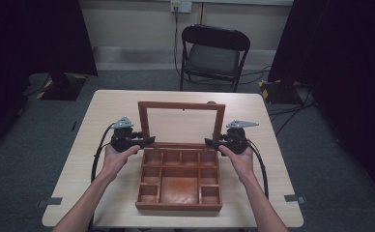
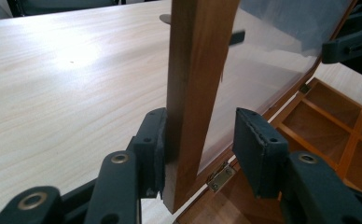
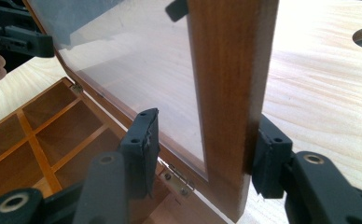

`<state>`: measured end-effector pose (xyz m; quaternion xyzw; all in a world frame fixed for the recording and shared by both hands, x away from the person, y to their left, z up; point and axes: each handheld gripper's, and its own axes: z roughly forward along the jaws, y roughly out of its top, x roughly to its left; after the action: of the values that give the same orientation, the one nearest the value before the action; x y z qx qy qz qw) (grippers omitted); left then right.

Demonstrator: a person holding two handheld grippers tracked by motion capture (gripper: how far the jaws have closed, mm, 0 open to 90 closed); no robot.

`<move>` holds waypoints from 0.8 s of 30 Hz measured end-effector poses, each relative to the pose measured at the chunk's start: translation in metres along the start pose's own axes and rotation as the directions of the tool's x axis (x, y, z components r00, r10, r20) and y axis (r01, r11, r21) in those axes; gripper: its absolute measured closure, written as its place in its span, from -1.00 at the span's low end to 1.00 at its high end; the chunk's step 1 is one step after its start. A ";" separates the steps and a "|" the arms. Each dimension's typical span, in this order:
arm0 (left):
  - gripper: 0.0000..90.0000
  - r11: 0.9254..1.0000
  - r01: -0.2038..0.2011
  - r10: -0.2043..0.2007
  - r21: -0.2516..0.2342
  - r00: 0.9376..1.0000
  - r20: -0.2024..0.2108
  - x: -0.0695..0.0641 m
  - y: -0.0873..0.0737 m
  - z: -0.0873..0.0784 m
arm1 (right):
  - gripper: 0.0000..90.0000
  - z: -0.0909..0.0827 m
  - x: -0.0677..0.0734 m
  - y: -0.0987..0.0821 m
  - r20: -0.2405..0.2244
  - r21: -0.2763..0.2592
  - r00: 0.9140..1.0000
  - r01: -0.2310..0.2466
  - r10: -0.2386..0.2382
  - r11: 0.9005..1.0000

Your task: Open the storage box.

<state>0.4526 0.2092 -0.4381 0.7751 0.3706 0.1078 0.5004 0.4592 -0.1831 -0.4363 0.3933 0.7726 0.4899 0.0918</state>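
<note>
Box lid (image 1: 181,106) upright mid-counter (image 1: 113,104); left claw (image 2: 200,144) and right claw (image 3: 202,149) straddle its side rails, both released.

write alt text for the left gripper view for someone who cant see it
The left gripper straddles the upright wooden side rail of an open box's glass-paned lid: one black pad touches the rail's outer face, the other stands off the glass. Behind lies a pale wooden table; at right, a brass hinge, the box's compartments and the right gripper.

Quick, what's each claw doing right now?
Left gripper: open, straddling the lid frame.
Right gripper: open, straddling the lid's other side.
</note>
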 end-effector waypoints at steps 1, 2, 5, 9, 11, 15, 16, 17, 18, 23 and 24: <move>0.22 1.000 -0.003 0.003 0.003 1.000 -0.003 0.000 -0.001 0.001 | 0.10 0.000 0.000 0.000 0.000 0.000 1.000 0.000 0.000 1.000; 0.22 1.000 -0.003 0.003 0.003 1.000 -0.003 0.000 -0.001 0.001 | 0.10 0.000 0.000 0.000 0.002 0.000 1.000 0.000 0.000 1.000; 0.22 1.000 -0.004 0.004 0.004 1.000 -0.004 0.001 -0.001 0.002 | 0.06 0.001 0.000 0.000 0.003 0.001 1.000 0.000 0.000 1.000; 0.22 1.000 0.004 -0.004 0.012 1.000 -0.007 0.001 -0.003 0.004 | 0.01 0.002 0.000 0.000 0.006 0.000 1.000 -0.008 0.008 1.000; 0.22 1.000 -0.002 0.002 0.027 1.000 -0.016 0.001 -0.004 0.005 | -0.01 0.002 0.000 0.000 0.008 0.000 1.000 -0.006 0.006 1.000; 0.23 1.000 0.010 -0.009 0.023 1.000 -0.023 0.003 -0.005 0.008 | -0.03 0.004 -0.001 -0.001 0.018 0.006 1.000 -0.007 0.007 1.000; 0.23 1.000 0.006 -0.005 0.029 1.000 -0.023 0.004 -0.006 0.008 | -0.02 0.004 -0.001 -0.001 0.018 0.006 1.000 -0.005 0.005 1.000; 0.24 1.000 0.006 -0.005 0.029 1.000 -0.024 0.004 -0.006 0.008 | -0.01 0.004 -0.001 -0.001 0.020 0.008 1.000 -0.007 0.006 1.000; 0.25 1.000 0.006 -0.005 0.029 1.000 -0.024 0.004 -0.006 0.008 | 0.02 0.004 -0.001 -0.001 0.027 0.010 1.000 -0.003 0.003 1.000; 0.31 0.999 0.014 -0.013 0.032 0.999 -0.029 0.005 -0.006 0.008 | 0.10 0.006 -0.002 -0.001 0.043 0.008 0.999 -0.004 0.004 1.000; 0.31 0.999 0.013 -0.012 0.036 1.000 -0.029 0.005 -0.007 0.008 | 0.11 0.007 -0.002 -0.001 0.046 0.008 0.999 -0.007 0.006 1.000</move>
<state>0.4575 0.2089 -0.4485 0.7802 0.3843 0.1090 0.4814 0.4637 -0.1802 -0.4412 0.4074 0.7710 0.4777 0.1064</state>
